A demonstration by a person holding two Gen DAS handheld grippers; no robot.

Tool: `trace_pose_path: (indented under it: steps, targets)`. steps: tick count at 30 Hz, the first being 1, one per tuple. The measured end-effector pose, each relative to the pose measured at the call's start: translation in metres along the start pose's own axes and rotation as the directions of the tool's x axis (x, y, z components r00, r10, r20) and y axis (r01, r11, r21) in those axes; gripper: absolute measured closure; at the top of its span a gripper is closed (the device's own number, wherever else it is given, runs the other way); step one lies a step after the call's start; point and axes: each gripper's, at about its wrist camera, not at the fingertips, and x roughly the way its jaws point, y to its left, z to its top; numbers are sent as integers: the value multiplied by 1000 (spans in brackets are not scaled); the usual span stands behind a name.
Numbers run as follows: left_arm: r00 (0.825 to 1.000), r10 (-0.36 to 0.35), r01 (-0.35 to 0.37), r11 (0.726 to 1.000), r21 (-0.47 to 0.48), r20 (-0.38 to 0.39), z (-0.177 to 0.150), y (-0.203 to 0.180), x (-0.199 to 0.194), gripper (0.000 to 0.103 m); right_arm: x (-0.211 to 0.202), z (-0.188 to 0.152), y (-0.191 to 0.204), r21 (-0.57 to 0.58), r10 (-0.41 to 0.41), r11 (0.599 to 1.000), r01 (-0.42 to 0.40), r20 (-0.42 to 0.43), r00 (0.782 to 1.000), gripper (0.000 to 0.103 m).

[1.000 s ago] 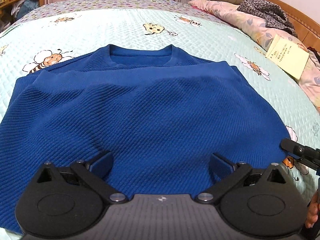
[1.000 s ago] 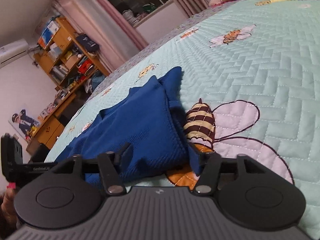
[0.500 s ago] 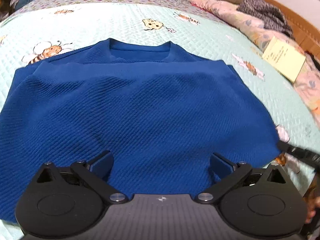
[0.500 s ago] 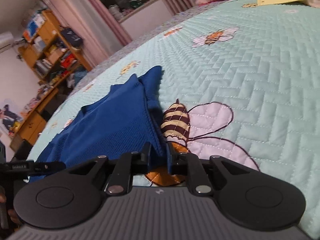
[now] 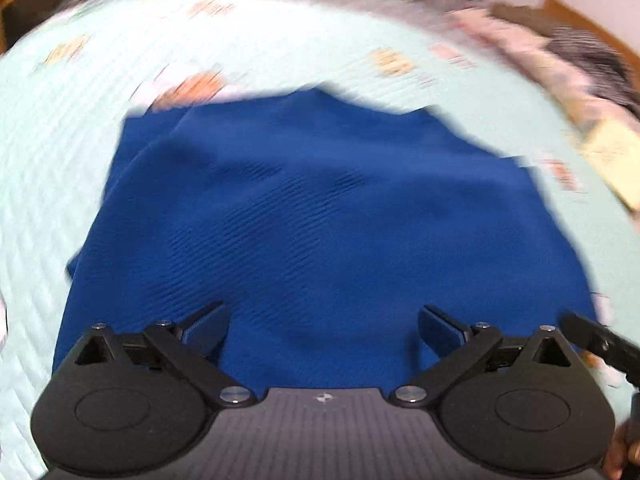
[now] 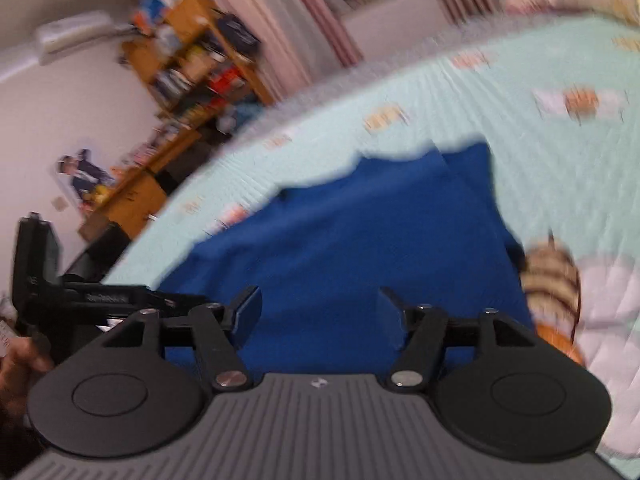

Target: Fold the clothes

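On bee quilt point(image 5: 80, 160), blue sweater point(image 5: 320, 220), R gripper point(image 6: 320, 312) opening

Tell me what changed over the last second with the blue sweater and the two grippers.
The right gripper, pinched on the blue sweater's edge half a second ago, has let go; its jaws are opening, the fabric loose beneath them. Both cameras now sit farther back, showing more of the bedspread. The left gripper stayed wide open over the sweater, which remained folded on the bed.

Cluttered wooden shelves point(image 6: 192, 64), pink curtains point(image 6: 304, 20), pale walls point(image 6: 60, 120).
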Motion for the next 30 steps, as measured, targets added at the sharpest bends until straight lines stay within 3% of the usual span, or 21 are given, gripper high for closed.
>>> trace_pose_path:
  steps: [3, 5, 7, 10, 12, 14, 17, 20, 23, 27, 30]
  targets:
    - [999, 36, -36, 998, 47, 0, -5, -2, 3, 1, 1, -11, -24, 75, -28, 997, 29, -9, 1000, 62]
    - [999, 49, -49, 996, 77, -1, -6, -7, 4, 1, -10, -12, -32, 119, -32, 992, 32, -2, 999, 63]
    - [999, 39, -39, 998, 46, -6, -3, -4, 0, 1, -21, -13, -40, 163, -35, 986, 34, 5, 999, 63]
    - [1000, -19, 19, 1000, -10, 9, 0, 5, -16, 2, -32, -9, -33, 156, -59, 986, 55, 17, 998, 58]
    - [998, -48, 50, 998, -34, 38, 2, 12, -26, 2, -40, -9, -23, 135, -48, 990, 42, 45, 998, 46]
    - [998, -44, 47, 997, -68, 39, 2, 24, -24, 1, -44, -8, -16, 127, -24, 992, 15, 68, 997, 40]
    - [999, -39, 38, 988, -147, -5, 0, 47, -7, 1, -34, -10, -11, 117, -7, 993, 0, 65, 998, 38]
    - [999, -47, 47, 990, -135, 6, 0, 47, -10, 1, -23, -16, -17, 141, -60, 988, 57, 21, 998, 38]
    - [999, -47, 45, 986, -162, -9, 5, 48, -12, 1, -29, -22, -13, 117, -74, 991, 70, 34, 997, 38]
    - [996, -87, 80, 959, -271, -17, 8, 56, -22, 1, -39, -21, -7, 84, -80, 994, 74, 73, 994, 37]
    - [998, -68, 68, 966, -247, 12, 11, 55, -27, 1, -44, -21, -8, 108, -64, 993, 54, 92, 994, 36]
